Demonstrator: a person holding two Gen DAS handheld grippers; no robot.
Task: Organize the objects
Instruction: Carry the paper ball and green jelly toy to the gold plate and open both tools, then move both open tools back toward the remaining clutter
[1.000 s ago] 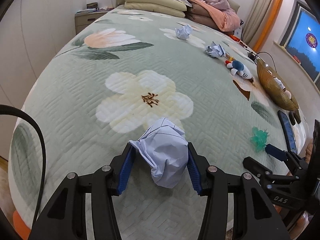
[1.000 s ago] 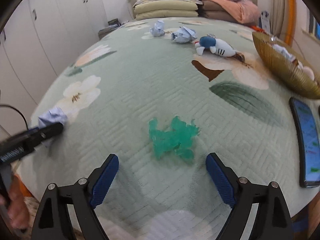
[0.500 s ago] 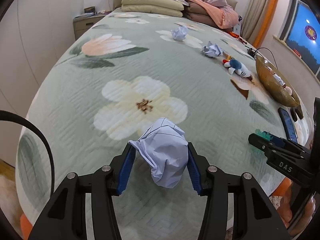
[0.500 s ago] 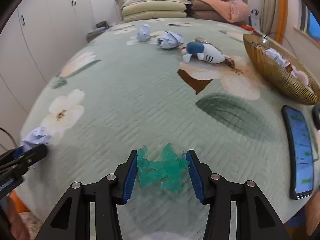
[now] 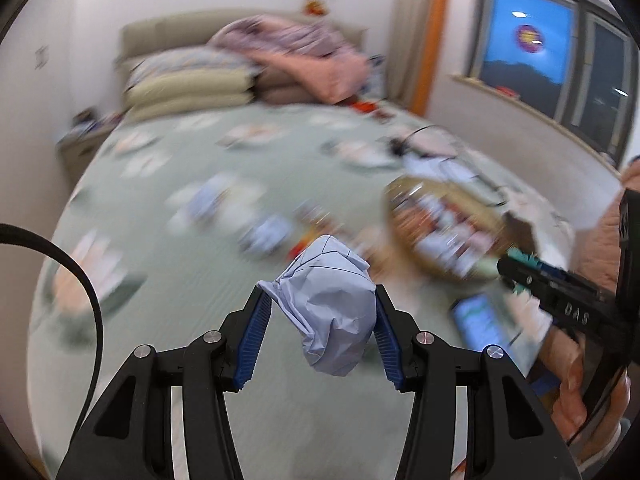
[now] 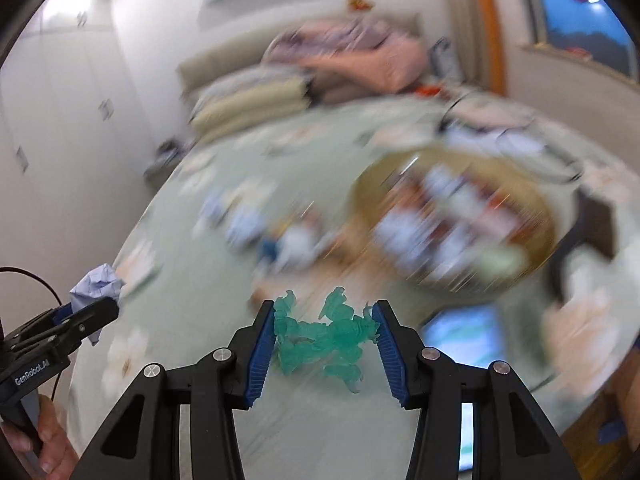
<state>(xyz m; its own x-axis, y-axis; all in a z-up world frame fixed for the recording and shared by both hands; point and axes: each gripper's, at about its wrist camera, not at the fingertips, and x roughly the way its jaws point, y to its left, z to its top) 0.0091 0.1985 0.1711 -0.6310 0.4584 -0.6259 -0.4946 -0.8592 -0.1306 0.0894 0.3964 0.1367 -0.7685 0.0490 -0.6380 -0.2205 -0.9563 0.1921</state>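
My left gripper [image 5: 320,320] is shut on a crumpled pale blue paper ball [image 5: 330,308] and holds it in the air above the green floral bed [image 5: 180,240]. My right gripper [image 6: 325,334] is shut on a translucent green plastic toy [image 6: 320,340], also lifted off the bed. The golden woven basket [image 6: 368,200] lies ahead and to the right of both grippers, blurred; it also shows in the left wrist view [image 5: 396,200]. The left gripper with its paper ball [image 6: 98,286] shows at the far left of the right wrist view.
A phone [image 6: 460,336] with a lit screen lies on the bed below the basket. Blurred paper balls and a small plush toy [image 6: 280,248] lie mid-bed. Pillows and a pink blanket [image 5: 312,60] are stacked at the headboard. A window [image 5: 560,52] is at right.
Both grippers have lifted off the bed with their objects and swung toward the basket, blurring the view. The right gripper closed on the green toy over the past second.
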